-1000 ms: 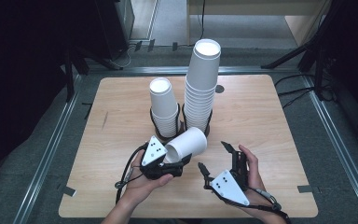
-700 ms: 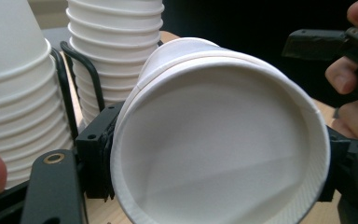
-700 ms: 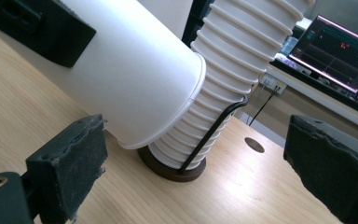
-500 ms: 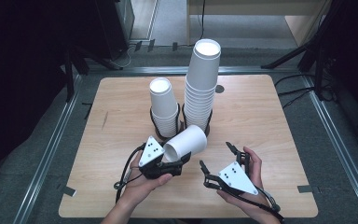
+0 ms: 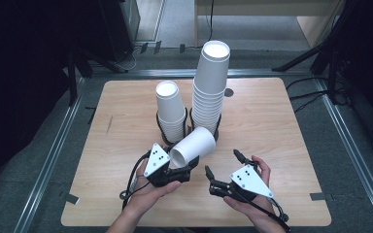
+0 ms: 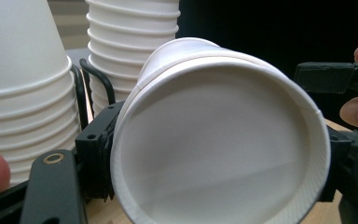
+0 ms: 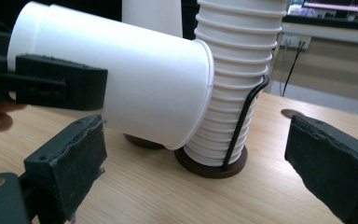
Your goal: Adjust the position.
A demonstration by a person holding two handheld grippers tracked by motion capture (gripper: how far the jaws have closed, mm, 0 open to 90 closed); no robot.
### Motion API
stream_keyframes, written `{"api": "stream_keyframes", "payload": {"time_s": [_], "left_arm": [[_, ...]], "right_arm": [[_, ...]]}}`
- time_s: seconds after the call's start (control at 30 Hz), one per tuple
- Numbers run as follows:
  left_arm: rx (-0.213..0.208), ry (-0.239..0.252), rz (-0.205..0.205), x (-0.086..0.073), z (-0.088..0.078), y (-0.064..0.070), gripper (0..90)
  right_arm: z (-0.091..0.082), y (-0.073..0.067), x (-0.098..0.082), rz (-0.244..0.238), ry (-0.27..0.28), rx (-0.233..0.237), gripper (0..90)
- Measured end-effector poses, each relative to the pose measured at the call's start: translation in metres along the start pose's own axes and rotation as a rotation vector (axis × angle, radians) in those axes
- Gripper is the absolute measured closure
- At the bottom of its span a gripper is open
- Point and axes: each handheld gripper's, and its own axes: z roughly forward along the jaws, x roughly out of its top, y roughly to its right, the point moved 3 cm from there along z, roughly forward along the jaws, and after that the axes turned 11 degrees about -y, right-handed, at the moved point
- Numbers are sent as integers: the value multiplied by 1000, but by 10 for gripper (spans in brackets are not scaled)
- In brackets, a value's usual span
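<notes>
Pale wooden surface on a dark floor, metal rails along both sides, cables trailing at the far edge. Two stacks of white paper cups at the middle, each in a black wire holder on a round brown base: short stack to the left, tall stack just beside it on the right. Small dark round mark on the wood behind the tall stack.

Single paper cup held on its side in front of the stacks, off the wood, rim toward the person, bottom close to the tall stack's wire holder. Left hand-held gripper clamped on this cup near its rim, pads pressing the wall from both sides. Right hand-held gripper spread apart, nothing between the pads, aimed at the cup from just beside it; jaws just opened a little further. Tall stack and its wire holder directly behind the cup in the right gripper view.

Against the earlier frames: cup, both stacks and left hand unmoved; right hand turned slightly, otherwise in the same spot.
</notes>
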Motion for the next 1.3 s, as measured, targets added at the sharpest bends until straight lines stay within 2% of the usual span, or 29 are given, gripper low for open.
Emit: {"api": "stream_keyframes", "payload": {"time_s": [0.2,0.33,0.43,0.63,0.73,0.87,1.07,1.23,1.3], "left_arm": [[5,14,-1,0,1,1,231],[8,22,1,-1,1,2,232],[9,29,11,-2,2,4,232],[2,44,17,-2,3,8,231],[-4,48,18,-3,4,11,231],[-13,51,27,-4,5,14,232],[-18,57,33,-5,6,17,232],[-17,81,48,-5,6,20,232],[-28,93,48,-6,6,22,232]], "right_arm": [[-3,2,5,123,16,40,52],[-5,3,8,212,19,85,48],[-7,3,10,259,-10,110,43],[-10,10,13,426,-32,202,16],[-10,10,14,489,-36,232,0],[-10,11,16,614,-47,254,0],[-9,15,15,872,-71,320,0],[-8,11,13,1005,-76,348,0],[-8,11,13,1047,-72,362,0]]}}
